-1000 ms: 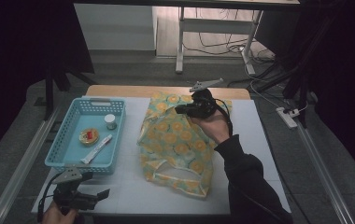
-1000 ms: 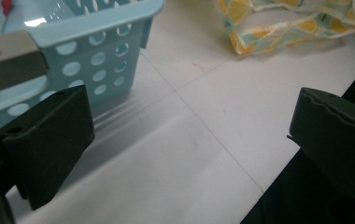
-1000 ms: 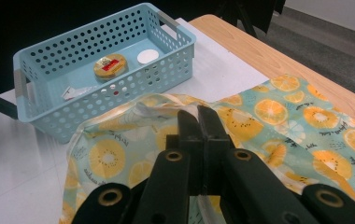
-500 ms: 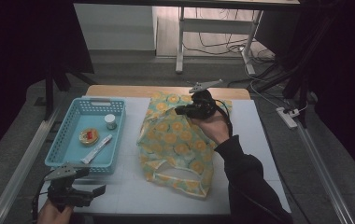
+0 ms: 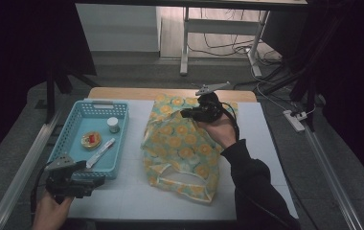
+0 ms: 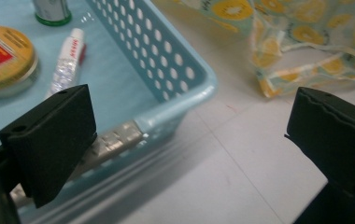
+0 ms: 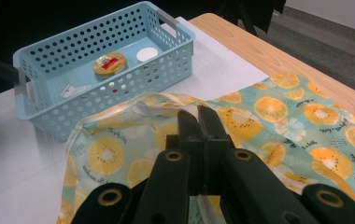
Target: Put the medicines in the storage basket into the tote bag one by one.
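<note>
Basket point(image 5: 92, 165) wall blocks left gripper point(image 5: 85, 184); bare table point(image 5: 127, 191) beside it.

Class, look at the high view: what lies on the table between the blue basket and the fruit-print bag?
Nothing: between the blue basket and the fruit-print bag the white table is bare.

In the left gripper view, the round tin point(image 6: 3, 58) is cut off by the left edge, and the small bottle point(image 6: 52, 11) by the top edge, w/ just its base seen. The tube point(image 6: 67, 60) is partly hidden behind the black jaw; its print is too blurred to be read. The fruit-print bag point(image 6: 306, 35) is cropped top and right. In the right gripper view, the bag's cloth under the shut jaws is hidden; whether any is pinched can't be told. The tube point(image 7: 73, 91) is half hidden by the blue basket point(image 7: 119, 88) wall.
</note>
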The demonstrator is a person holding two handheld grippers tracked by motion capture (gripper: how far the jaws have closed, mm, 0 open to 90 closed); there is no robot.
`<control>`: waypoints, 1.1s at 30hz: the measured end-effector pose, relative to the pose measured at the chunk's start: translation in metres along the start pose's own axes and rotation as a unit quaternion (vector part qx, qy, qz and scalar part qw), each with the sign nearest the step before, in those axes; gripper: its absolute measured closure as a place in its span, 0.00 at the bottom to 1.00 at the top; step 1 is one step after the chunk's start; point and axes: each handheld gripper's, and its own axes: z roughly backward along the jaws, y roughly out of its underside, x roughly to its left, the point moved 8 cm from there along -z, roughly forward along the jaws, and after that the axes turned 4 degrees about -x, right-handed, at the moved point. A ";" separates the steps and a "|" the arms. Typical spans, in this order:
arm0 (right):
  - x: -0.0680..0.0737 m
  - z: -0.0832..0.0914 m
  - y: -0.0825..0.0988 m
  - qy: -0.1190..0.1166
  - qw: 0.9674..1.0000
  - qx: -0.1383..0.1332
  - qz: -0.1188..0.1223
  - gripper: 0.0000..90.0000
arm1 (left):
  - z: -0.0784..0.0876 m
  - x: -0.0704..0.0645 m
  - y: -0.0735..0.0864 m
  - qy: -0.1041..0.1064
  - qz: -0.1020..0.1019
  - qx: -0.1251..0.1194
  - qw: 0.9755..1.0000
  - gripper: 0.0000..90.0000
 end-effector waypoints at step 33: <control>-0.001 -0.002 0.005 0.002 1.000 0.006 0.005 1.00 | -0.037 0.082 -0.045 -0.093 0.014 0.053 0.994 0.00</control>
